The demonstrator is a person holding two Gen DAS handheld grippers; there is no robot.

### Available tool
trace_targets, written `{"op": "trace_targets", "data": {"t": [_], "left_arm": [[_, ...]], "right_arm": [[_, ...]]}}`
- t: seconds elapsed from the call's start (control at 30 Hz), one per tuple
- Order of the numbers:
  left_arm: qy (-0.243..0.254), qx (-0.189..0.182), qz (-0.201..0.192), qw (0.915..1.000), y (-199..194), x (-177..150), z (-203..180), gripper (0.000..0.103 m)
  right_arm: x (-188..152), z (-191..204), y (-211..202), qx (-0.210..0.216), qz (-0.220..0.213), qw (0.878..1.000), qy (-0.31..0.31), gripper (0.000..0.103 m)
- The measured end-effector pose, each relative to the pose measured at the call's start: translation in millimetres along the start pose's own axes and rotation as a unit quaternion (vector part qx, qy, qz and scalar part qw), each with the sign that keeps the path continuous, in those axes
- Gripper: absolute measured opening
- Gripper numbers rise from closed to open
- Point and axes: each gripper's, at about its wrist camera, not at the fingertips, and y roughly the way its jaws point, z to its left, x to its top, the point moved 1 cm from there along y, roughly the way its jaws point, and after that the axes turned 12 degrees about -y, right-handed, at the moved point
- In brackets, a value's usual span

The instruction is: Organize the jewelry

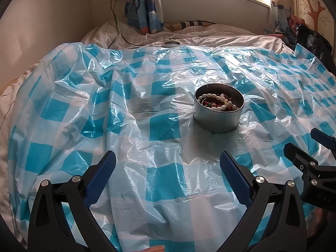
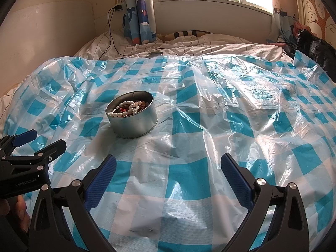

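My left gripper [image 1: 168,168] and right gripper [image 2: 168,172] gape wide, empty; tin [image 1: 218,113] ahead, between them; beads [image 1: 218,104] slippery, tangly (pinch one strand).

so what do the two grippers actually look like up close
Both are alike: the left gripper and right gripper have black plastic arms with silver round rivets and blue textured pads inside the fingers. The left one's body carries white "GenRobot.AI" lettering in the right wrist view. No cables or sleeves show.
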Motion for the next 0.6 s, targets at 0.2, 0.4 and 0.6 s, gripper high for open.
{"op": "trace_targets", "data": {"t": [0.2,0.4,0.6], "left_arm": [[0.000,0.000,0.000,1.0000,0.0,0.1,0.0,0.095],[0.000,0.000,0.000,1.0000,0.0,0.1,-0.3,0.095],[0.000,0.000,0.000,1.0000,-0.1,0.4,-0.2,0.095]], "right_arm": [[-1.0,-1.0,0.0,0.000,0.000,1.000,0.000,0.095],[-0.1,0.1,0.3,0.000,0.001,1.000,0.000,0.095],[-0.6,-0.3,0.3,0.000,0.000,1.000,0.000,0.095]]}}
